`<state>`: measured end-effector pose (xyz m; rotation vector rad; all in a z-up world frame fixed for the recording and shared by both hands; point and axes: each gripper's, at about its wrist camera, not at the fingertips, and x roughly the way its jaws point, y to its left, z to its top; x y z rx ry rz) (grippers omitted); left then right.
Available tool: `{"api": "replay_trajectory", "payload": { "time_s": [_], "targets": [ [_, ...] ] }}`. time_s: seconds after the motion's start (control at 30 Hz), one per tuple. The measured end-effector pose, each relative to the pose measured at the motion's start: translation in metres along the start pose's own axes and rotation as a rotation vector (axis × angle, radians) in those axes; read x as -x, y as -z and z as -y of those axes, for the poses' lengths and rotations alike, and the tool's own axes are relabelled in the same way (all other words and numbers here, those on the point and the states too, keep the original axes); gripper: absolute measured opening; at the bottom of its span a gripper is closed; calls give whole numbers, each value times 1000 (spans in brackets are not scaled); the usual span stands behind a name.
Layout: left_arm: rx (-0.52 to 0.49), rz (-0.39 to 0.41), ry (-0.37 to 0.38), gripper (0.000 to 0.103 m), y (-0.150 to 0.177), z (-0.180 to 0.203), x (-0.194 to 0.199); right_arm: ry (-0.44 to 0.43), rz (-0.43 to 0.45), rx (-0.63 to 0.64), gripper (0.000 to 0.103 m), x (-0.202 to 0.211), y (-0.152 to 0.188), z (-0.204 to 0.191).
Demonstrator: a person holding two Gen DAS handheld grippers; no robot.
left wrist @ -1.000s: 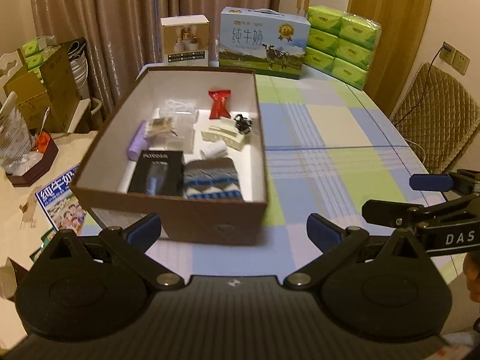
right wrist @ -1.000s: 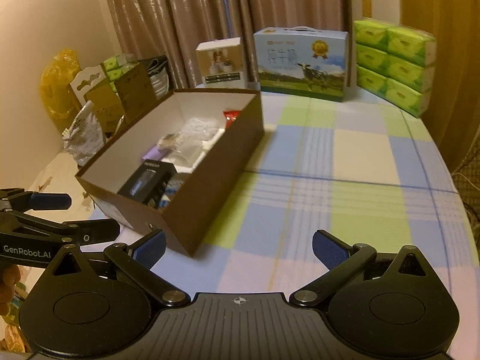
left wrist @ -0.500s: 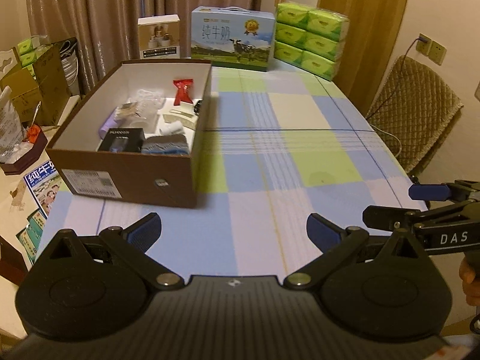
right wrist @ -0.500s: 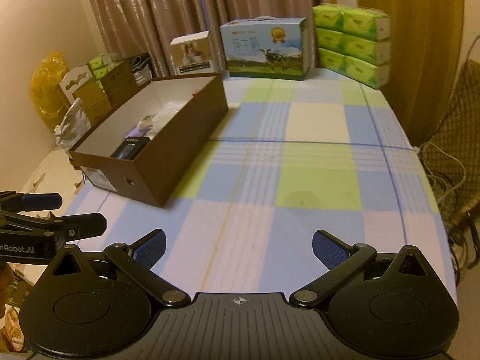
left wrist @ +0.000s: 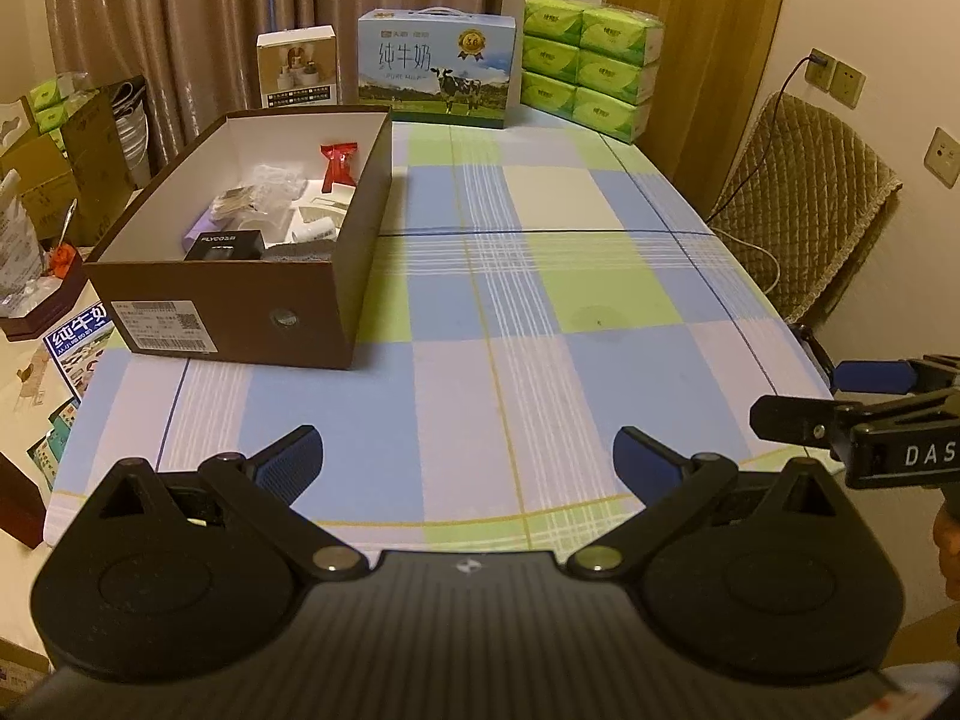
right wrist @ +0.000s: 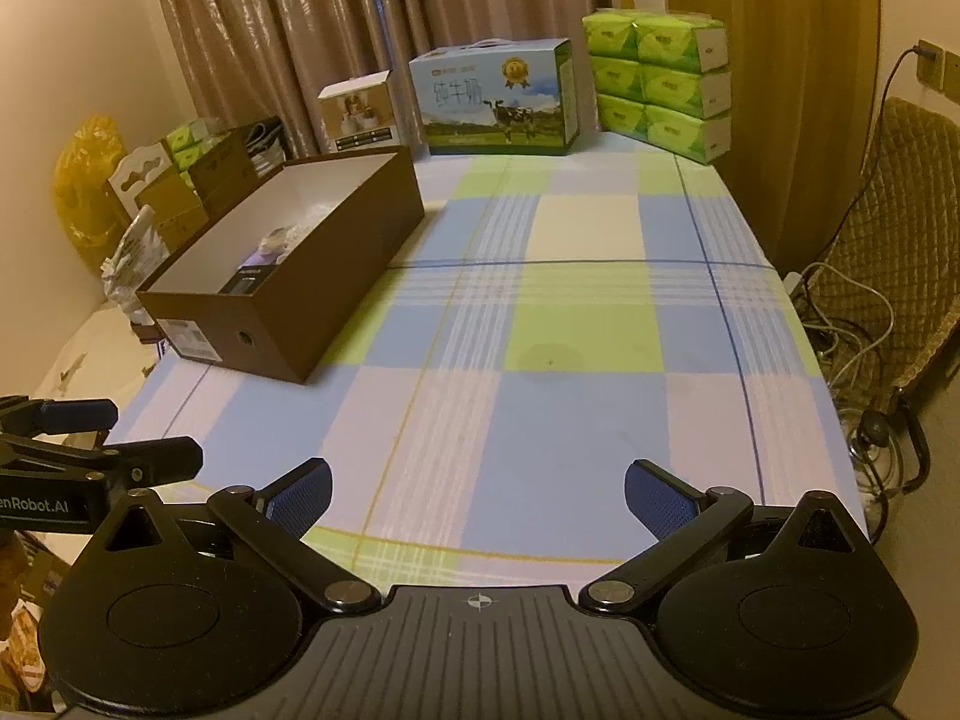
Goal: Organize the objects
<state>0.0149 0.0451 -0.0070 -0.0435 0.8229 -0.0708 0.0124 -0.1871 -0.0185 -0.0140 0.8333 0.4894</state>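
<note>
Box (left wrist: 240,276): ahead-left of both grippers, long axis running away, apart. Left gripper (left wrist: 465,459) nearer. Right gripper (right wrist: 477,489). Both wide open, empty.

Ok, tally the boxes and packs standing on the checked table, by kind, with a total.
Open brown shoebox: 1
Milk carton case: 1
Small white product box: 1
Green tissue packs: 6 showing
Total: 9
</note>
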Motion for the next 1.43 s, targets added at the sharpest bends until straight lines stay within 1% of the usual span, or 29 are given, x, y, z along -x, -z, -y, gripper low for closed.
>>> {"api": "replay_trajectory", "payload": {
  "time_s": [0.3, 1.33, 1.43],
  "targets": [
    [9, 11, -9, 102, 4, 4, 8, 3, 5, 0, 101, 5, 3, 2],
    [16, 13, -18, 102, 3, 7, 10, -1, 2, 1, 101, 5, 3, 4],
    [17, 15, -28, 102, 3, 7, 10, -2, 0, -2, 101, 4, 3, 6]
  ]
}}
